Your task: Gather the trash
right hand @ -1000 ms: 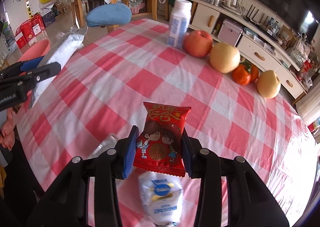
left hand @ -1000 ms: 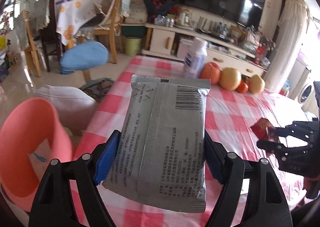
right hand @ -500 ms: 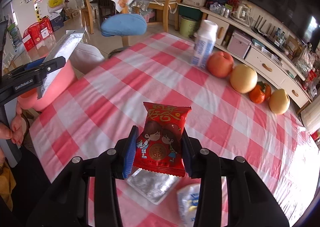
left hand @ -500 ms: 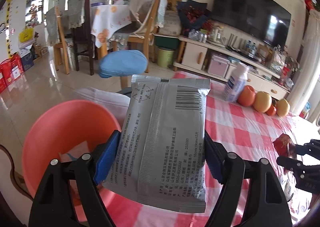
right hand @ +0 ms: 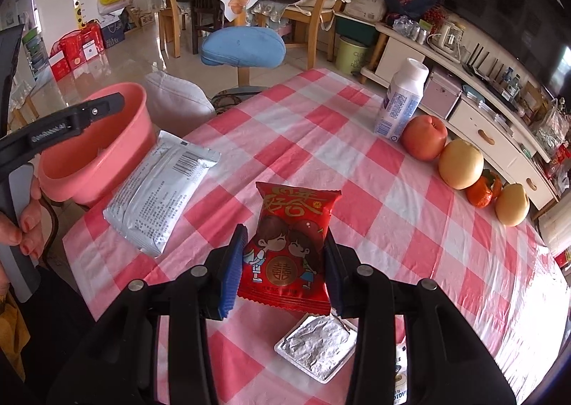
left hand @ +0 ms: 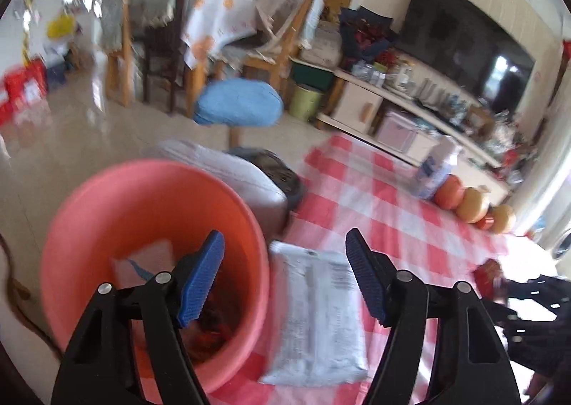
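My left gripper (left hand: 285,271) is open and empty, above the rim of a pink bin (left hand: 107,212). The silver packet (left hand: 317,319) lies on the checked tablecloth (left hand: 392,212) beside the bin, outside it; it also shows in the right wrist view (right hand: 160,190), against the bin (right hand: 107,140). The left gripper's arm (right hand: 60,126) reaches over the bin there. My right gripper (right hand: 285,265) is shut on a red snack packet (right hand: 291,244) and holds it above the table. A small foil packet (right hand: 319,346) lies under it.
A white bottle (right hand: 401,103) and several fruits (right hand: 460,158) line the table's far side. A blue stool (right hand: 242,46), a white cushion (right hand: 175,98), chairs and a TV cabinet (right hand: 481,119) stand beyond. The bin holds some trash (left hand: 150,262).
My left gripper has opened and let go of the silver packet, which now lies on the table beside the bin. The right gripper has moved left with the red packet, nearer the bin.
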